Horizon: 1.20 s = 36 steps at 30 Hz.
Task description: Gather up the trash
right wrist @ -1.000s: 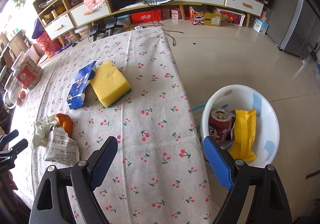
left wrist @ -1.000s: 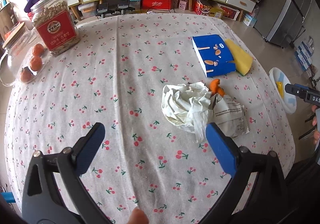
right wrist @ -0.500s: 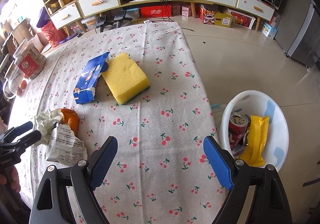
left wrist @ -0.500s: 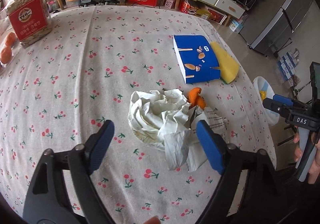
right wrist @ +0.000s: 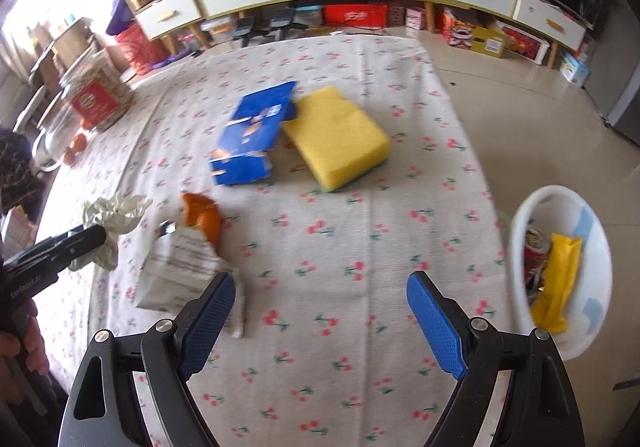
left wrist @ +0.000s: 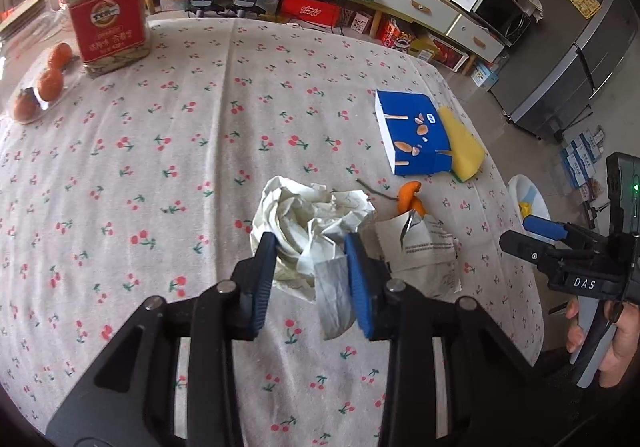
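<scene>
My left gripper (left wrist: 310, 247) is shut on the crumpled white paper wad (left wrist: 316, 215), which rests on the cherry-print tablecloth (left wrist: 180, 151). The wad also shows in the right wrist view (right wrist: 116, 215). Beside it lie a printed paper wrapper (left wrist: 424, 251) and an orange peel (left wrist: 412, 197); both show in the right wrist view, wrapper (right wrist: 180, 271) and peel (right wrist: 206, 217). My right gripper (right wrist: 320, 287) is open and empty above the table's near right part. A white bin (right wrist: 568, 271) off the table's right edge holds a red can and a yellow packet.
A blue box (left wrist: 414, 137) and a yellow sponge (right wrist: 340, 135) lie further along the table. A big jar with a red label (left wrist: 110, 23) and several oranges (left wrist: 50, 79) stand at the far left. Shelves and drawers line the back wall.
My left gripper has moved forward over the paper wad and closed on it. My right gripper has shifted left over the table and stays open.
</scene>
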### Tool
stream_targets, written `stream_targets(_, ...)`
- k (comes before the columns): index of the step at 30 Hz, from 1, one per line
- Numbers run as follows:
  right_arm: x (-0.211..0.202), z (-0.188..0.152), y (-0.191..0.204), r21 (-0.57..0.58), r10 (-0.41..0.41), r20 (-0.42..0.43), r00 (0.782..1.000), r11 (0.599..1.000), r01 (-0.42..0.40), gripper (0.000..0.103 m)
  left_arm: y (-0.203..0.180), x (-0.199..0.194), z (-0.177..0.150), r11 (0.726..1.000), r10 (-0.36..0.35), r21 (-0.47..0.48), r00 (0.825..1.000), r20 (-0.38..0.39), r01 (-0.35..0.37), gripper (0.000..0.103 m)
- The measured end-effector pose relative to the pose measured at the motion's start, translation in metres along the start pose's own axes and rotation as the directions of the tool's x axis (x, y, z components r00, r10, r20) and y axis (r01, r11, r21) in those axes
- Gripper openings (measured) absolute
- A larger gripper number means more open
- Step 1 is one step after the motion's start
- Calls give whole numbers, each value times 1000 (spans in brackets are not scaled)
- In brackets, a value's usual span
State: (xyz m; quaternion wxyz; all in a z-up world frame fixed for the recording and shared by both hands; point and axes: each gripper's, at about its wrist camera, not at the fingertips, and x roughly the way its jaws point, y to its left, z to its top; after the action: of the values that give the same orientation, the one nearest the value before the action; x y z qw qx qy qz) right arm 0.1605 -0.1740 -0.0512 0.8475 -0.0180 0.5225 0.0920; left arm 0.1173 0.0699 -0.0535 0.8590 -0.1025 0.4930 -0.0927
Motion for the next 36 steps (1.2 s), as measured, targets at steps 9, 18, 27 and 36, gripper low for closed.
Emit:
stream_targets(9, 17, -5, 54, -25, 121, -34, 992, 992, -122, 90, 26, -19, -24, 996, 84, -33, 996, 9, -83, 37)
stream_targets(18, 33, -5, 78, -27, 81, -28, 996, 996, -81, 92, 38, -30, -29, 992, 109, -65, 994, 29, -107, 37)
stream_targets(27, 56, -12, 77, -8, 76, -84, 994, 997, -77, 92, 43, -34, -30, 992, 109, -67, 993, 40, -106, 37)
stream_targets(36, 50, -20, 80, -52, 87, -86, 992, 994, -92, 89, 44, -36, -31, 992, 107, -71, 993, 42, -104, 37)
